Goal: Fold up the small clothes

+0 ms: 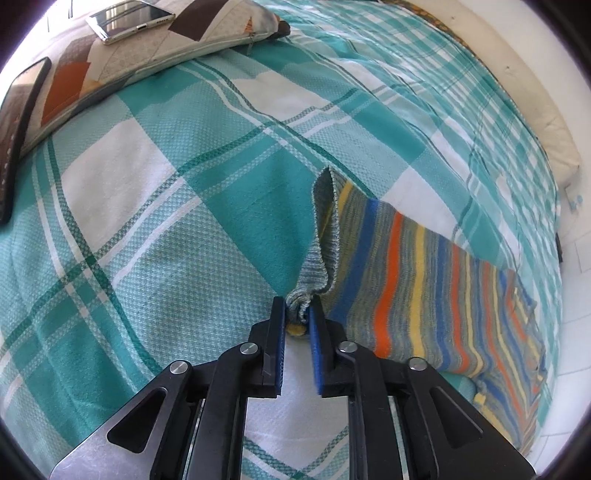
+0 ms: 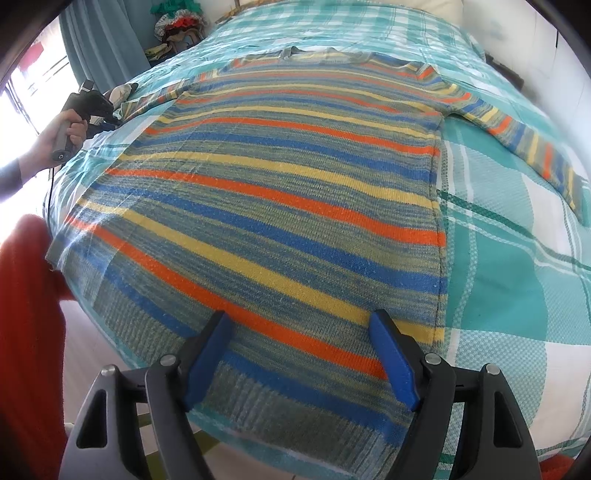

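A striped sweater (image 2: 280, 192) in orange, blue, yellow and grey lies flat on the teal checked bedspread (image 2: 517, 280). Its right sleeve (image 2: 528, 147) stretches out to the side. My right gripper (image 2: 301, 317) hovers over the hem, open, with nothing between its blue pads. In the left wrist view the other sleeve (image 1: 424, 273) lies across the bedspread (image 1: 166, 221), and its grey cuff (image 1: 325, 221) is bunched between the tips of my left gripper (image 1: 298, 308), touching both pads. The right wrist view shows that left gripper (image 2: 107, 123) small at the far left, held by a hand.
A patterned pillow (image 1: 155, 55) at the upper left carries a phone (image 1: 129, 22) and a dark tablet (image 1: 22, 122). The bed's edge and a white wall (image 1: 576, 258) lie to the right. Red fabric (image 2: 29, 314) fills the lower left beside the bed; a clothes pile (image 2: 177, 26) sits behind.
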Action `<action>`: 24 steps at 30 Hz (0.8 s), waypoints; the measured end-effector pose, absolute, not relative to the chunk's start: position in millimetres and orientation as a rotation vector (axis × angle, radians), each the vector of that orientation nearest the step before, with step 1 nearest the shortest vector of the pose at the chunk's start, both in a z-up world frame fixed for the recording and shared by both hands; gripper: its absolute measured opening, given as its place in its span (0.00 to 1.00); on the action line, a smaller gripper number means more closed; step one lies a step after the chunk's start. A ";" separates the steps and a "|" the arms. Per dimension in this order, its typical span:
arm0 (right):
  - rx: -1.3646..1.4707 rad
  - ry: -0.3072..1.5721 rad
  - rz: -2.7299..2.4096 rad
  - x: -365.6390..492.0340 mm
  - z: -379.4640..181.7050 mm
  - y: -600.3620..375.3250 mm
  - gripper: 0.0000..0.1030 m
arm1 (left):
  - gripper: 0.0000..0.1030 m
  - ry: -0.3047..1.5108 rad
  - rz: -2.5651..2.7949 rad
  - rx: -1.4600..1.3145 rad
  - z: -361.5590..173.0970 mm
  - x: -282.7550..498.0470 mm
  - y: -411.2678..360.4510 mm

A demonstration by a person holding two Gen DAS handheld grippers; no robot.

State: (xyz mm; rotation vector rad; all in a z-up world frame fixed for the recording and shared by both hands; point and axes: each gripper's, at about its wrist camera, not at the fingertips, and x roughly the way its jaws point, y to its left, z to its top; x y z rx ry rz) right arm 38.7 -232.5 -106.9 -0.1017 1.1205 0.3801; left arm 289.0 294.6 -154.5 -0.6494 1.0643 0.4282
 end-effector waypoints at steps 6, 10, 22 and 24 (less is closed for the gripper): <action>-0.105 1.120 0.380 38.7 -107.4 -230.1 0.77 | 0.62 0.980 0.528 -0.448 -112.7 268.0 282.2; -0.106 1.122 0.380 39.1 -108.1 -228.9 0.80 | 0.75 0.939 0.353 -0.353 -91.9 284.4 237.1; -0.114 1.126 0.377 39.2 -108.8 -227.5 0.81 | 0.77 1.087 0.465 -0.381 -154.7 300.1 258.6; -0.113 1.126 0.380 39.8 -109.2 -228.6 0.82 | 0.86 1.098 0.545 -0.374 -157.0 280.8 280.7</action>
